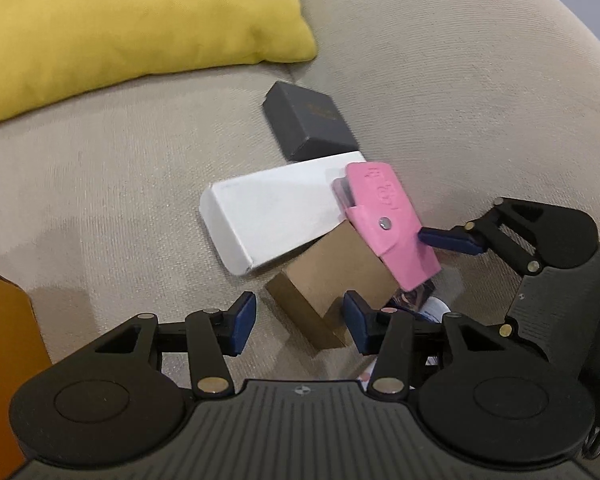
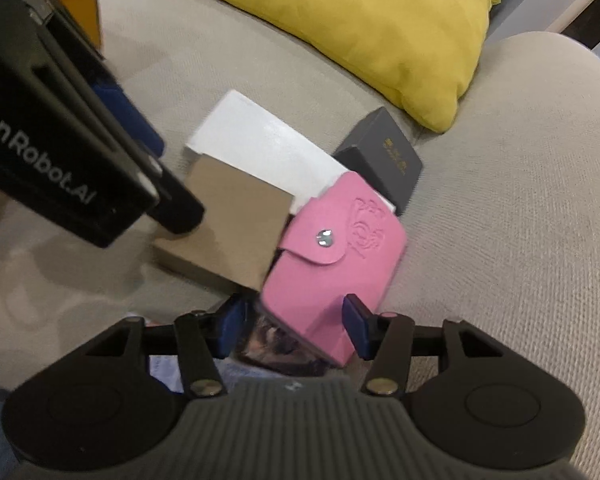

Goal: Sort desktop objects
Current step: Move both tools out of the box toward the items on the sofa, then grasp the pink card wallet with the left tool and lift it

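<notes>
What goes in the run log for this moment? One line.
left gripper: open over brown box | right gripper: open around pink wallet | nothing lifted

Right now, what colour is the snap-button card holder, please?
Pink card holder, clearest in the right wrist view.

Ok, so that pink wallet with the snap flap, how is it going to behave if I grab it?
The pink wallet looks like soft leather, so it will probably give a little under the pads rather than slip. It leans on the brown box and the white box, so lifting it may shift them. The closed snap should keep the flap from flopping open.
</notes>
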Demonstrator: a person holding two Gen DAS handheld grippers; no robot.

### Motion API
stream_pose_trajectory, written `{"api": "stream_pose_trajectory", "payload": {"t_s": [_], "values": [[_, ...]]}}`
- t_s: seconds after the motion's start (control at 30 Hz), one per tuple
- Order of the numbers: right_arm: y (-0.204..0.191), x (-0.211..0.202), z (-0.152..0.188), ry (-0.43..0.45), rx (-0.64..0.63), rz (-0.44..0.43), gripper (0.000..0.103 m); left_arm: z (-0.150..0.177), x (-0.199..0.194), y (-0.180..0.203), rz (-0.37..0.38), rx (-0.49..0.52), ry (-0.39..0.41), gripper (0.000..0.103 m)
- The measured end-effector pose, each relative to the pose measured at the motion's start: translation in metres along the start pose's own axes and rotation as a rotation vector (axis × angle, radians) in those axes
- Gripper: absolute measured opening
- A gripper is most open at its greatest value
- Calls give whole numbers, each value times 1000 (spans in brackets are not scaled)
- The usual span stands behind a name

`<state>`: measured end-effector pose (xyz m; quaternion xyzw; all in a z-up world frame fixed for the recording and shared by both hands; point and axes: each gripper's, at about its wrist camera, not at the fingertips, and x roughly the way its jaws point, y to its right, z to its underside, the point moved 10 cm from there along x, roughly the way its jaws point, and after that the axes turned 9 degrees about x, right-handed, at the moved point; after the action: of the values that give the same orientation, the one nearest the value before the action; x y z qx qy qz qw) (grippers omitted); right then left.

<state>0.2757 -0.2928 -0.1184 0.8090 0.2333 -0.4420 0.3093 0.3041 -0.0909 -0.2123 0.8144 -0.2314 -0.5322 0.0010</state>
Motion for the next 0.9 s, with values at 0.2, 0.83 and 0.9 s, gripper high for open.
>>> {"api": "stream_pose_trajectory", "payload": {"t_s": [0.2,0.83,0.9], "values": [[-1,2,-3,19,17,32,51,-2,3,-2,9,-27,7,60],[-29,-63,-5,102,263,-163,25,12,-38,-12,-69,-27,30,60],[-37,-65,-4,65,348,-256,21,18,-45,-13,-69,-37,42,60]]}}
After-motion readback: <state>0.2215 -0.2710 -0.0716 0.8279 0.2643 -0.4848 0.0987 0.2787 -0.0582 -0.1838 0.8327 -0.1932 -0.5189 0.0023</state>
